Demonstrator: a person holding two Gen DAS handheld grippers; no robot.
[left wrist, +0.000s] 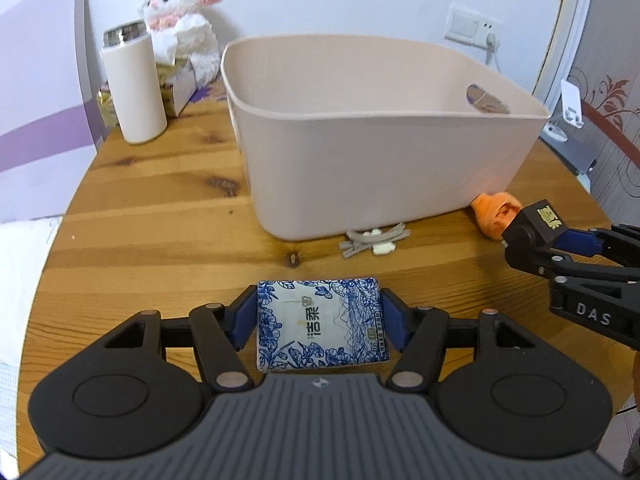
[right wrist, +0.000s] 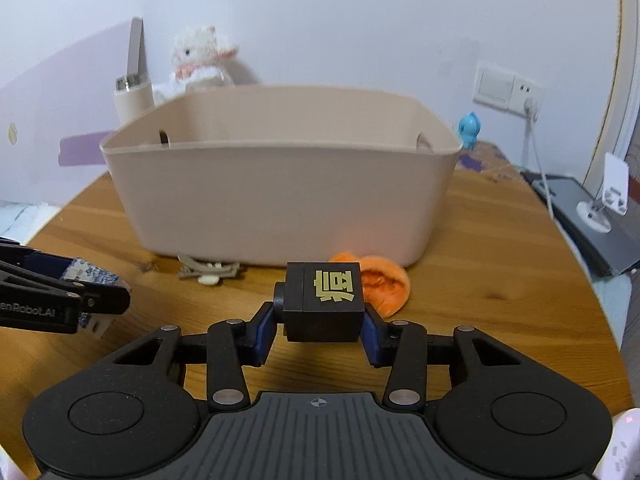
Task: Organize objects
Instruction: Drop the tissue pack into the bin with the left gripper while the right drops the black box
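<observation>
My left gripper (left wrist: 320,320) is shut on a blue-and-white floral tissue pack (left wrist: 320,322), its blue pads pressing the pack's two short sides just above the wooden table (left wrist: 160,208). My right gripper (right wrist: 322,322) is shut on a black cube (right wrist: 325,300) with a gold character on its face. From the left wrist view that cube (left wrist: 534,226) and the right gripper (left wrist: 538,248) sit at the far right; from the right wrist view the tissue pack (right wrist: 86,274) shows at the far left. A beige plastic bin (left wrist: 380,136) stands open just beyond both grippers.
An orange soft toy (right wrist: 384,284) and a small grey-and-white clip-like item (left wrist: 374,242) lie against the bin's front wall. A white flask (left wrist: 134,84), a gold-wrapped box (left wrist: 178,84) and a plush lamb (left wrist: 180,12) stand at the back left. A blue figurine (right wrist: 469,128) sits behind the bin's right corner.
</observation>
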